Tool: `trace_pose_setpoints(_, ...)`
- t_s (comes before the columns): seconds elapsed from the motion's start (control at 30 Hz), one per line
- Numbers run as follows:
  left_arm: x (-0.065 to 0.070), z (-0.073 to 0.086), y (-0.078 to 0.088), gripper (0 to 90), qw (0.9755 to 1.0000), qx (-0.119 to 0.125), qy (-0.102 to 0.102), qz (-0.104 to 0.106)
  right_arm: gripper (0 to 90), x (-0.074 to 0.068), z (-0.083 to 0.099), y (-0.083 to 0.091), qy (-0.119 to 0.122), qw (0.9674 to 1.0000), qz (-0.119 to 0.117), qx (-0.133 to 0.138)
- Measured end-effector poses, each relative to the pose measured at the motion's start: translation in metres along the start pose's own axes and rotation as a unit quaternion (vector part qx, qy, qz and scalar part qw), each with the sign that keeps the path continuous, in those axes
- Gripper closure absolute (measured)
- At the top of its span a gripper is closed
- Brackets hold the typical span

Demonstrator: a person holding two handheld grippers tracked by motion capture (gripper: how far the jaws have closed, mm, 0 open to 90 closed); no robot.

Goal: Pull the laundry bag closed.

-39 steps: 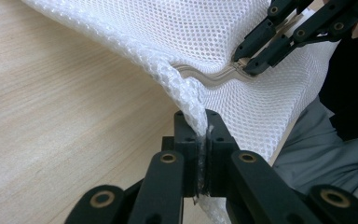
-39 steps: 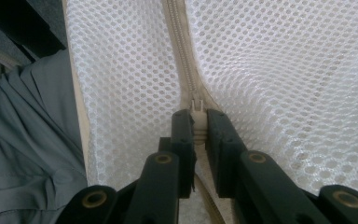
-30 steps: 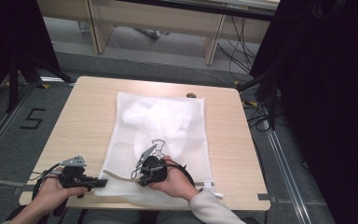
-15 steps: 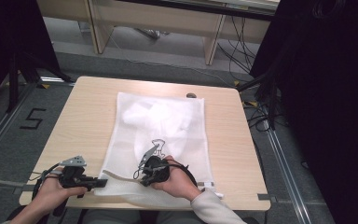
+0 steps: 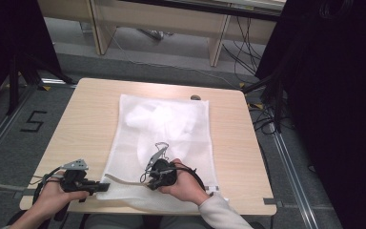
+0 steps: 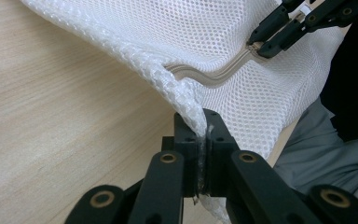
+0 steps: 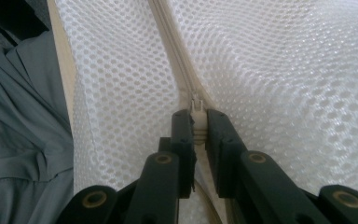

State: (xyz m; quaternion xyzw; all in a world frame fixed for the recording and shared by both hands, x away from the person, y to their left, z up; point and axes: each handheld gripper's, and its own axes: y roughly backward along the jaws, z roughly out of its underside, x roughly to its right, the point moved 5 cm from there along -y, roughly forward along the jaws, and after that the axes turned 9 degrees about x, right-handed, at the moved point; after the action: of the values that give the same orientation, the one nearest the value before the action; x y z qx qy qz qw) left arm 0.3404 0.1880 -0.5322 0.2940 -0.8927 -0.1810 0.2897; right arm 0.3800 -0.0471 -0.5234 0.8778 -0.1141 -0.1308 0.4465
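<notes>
Light wood surface before me; white mesh zip bag lies flat across its middle, near edge overhanging.

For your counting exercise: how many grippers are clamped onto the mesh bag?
2. The left gripper pinches the mesh laundry bag's near-left corner edge; the right gripper is shut on its zipper pull along the near edge.

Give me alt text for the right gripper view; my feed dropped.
The right tool is closed on the small white zipper pull of a white mesh laundry bag, its black jaws rising from the bottom. The zipper track runs away up the frame; grey fabric shows at left.
</notes>
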Motion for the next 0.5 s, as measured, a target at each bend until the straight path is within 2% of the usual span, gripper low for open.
trace_pose_setpoints(0.1, 0.0, 0.0, 0.0001, 85.6, 1.0, 0.0, 0.0, 0.0, 82.3, 0.0015, 0.0011, 0.001, 0.007, 1.0, -0.002, 0.001)
trace_pose_setpoints(0.13, 0.0, 0.0, 0.0001, 85.6, 1.0, 0.0, 0.0, 0.0, 82.3, 0.001, 0.0017, 0.0018, -0.001, 1.0, 0.002, 0.0)
trace_pose_setpoints(0.17, -0.0001, 0.0, 0.0003, 85.6, 1.0, 0.0, 0.0, -0.001, 82.3, 0.0023, 0.0022, 0.0026, 0.009, 1.0, -0.003, -0.001)
trace_pose_setpoints(0.23, -0.0001, 0.0, 0.0004, 85.6, 1.0, 0.0, 0.0, -0.002, 82.2, 0.0025, 0.0033, 0.0042, -0.001, 1.0, 0.003, 0.0)
trace_pose_setpoints(0.3, -0.0002, 0.0, 0.0004, 85.6, 1.0, 0.0, 0.0, -0.001, 82.3, 0.0042, 0.0049, 0.0057, 0.005, 1.0, 0.001, -0.001)
trace_pose_setpoints(0.37, 0.0, 0.0, 0.0004, 85.7, 1.0, 0.0, 0.001, -0.002, 82.2, 0.0042, 0.0058, 0.0063, -0.002, 1.0, 0.003, 0.001)
trace_pose_setpoints(0.5, -0.0002, 0.0, 0.0002, 85.7, 1.0, 0.001, 0.0, -0.001, 82.2, 0.0056, 0.0071, 0.0079, 0.004, 1.0, 0.003, 0.0)
